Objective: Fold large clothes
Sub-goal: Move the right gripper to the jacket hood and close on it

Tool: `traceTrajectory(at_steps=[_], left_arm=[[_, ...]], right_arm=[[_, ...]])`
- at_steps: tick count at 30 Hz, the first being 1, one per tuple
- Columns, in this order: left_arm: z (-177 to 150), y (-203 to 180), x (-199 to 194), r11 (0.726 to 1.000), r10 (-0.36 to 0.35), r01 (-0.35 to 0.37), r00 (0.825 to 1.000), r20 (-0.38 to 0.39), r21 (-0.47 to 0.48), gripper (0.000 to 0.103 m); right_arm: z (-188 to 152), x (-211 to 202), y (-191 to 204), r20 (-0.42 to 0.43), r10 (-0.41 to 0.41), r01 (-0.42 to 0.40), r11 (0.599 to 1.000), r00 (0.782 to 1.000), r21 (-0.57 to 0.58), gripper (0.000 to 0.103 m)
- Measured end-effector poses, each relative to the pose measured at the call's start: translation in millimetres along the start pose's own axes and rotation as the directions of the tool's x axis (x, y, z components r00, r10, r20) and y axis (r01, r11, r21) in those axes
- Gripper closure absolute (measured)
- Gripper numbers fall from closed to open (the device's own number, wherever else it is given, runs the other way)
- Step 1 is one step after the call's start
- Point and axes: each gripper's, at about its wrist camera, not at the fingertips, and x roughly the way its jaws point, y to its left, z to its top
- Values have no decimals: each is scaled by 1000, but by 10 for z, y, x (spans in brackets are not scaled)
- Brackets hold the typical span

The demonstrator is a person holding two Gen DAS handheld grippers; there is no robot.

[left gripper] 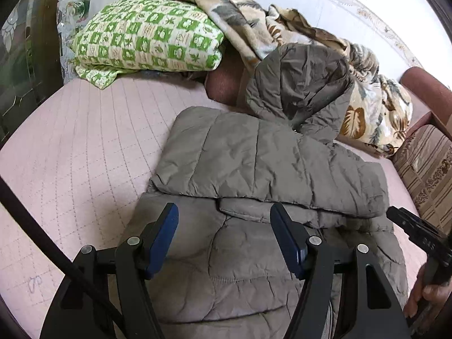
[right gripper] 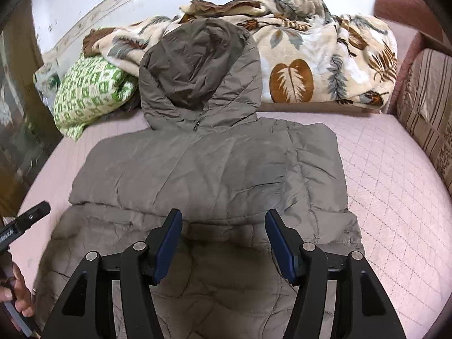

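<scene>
A grey-brown quilted hooded jacket [left gripper: 254, 163] [right gripper: 203, 169] lies flat on a pink quilted cover [left gripper: 84, 147] [right gripper: 389, 186]. A folded band, seemingly a sleeve, lies across its chest, and its hood [left gripper: 299, 82] [right gripper: 197, 67] points toward the wall. My left gripper [left gripper: 224, 212] hovers open over the jacket's lower part, with nothing between its blue pads. My right gripper [right gripper: 223, 216] also stands open above the lower middle of the jacket and holds no fabric. Each view shows the other tool's black finger [left gripper: 406, 223] [right gripper: 31, 214] at its edge, held by a hand [left gripper: 426, 296] [right gripper: 19, 291].
A green-and-white checked bundle [left gripper: 147, 34] [right gripper: 90, 96] and a leaf-patterned blanket [left gripper: 367, 99] [right gripper: 325, 62] are piled behind the hood against the wall. A striped cushion [left gripper: 426, 166] [right gripper: 429, 118] borders the right side. Dark furniture [left gripper: 25, 56] stands at the left.
</scene>
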Motion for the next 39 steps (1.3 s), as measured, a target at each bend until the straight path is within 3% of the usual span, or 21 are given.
traceTrajectory(at_steps=[5, 8, 11, 14, 17, 19, 23, 28, 32, 39], left_arm=[[38, -38, 194, 1000, -10, 10, 1000, 1, -11, 36], [140, -104, 220, 999, -35, 35, 999, 13, 12, 36], [222, -193, 197, 998, -4, 0, 998, 62, 69, 36], [236, -200, 240, 996, -15, 10, 998, 59, 85, 36], [204, -169, 266, 997, -14, 9, 998, 58, 82, 36], [205, -146, 243, 997, -9, 3, 997, 79, 75, 36], [223, -108, 142, 998, -6, -3, 990, 144, 65, 36], [233, -27, 116, 999, -19, 13, 984, 174, 36, 35], [262, 43, 172, 1000, -17, 13, 985, 171, 24, 35], [286, 86, 327, 1000, -29, 29, 990, 136, 8, 35]], right_arm=[[23, 108, -6, -29, 23, -22, 999, 999, 30, 38], [104, 51, 29, -6, 42, -42, 998, 999, 36, 38], [196, -26, 44, -3, 105, -105, 993, 994, 52, 38], [422, -60, -4, -8, 160, -158, 980, 987, 121, 38], [908, -84, -31, -7, 177, -173, 967, 984, 186, 37], [1261, -85, -47, 0, 191, -184, 946, 982, 266, 29], [2001, 33, -4, 44, 175, -179, 912, 984, 369, 27], [2672, 506, -29, 33, 174, -165, 834, 984, 526, 22], [2929, 942, -63, 15, 151, -131, 798, 988, 588, 22], [3039, 1438, -273, 31, 146, -126, 708, 989, 695, 23]])
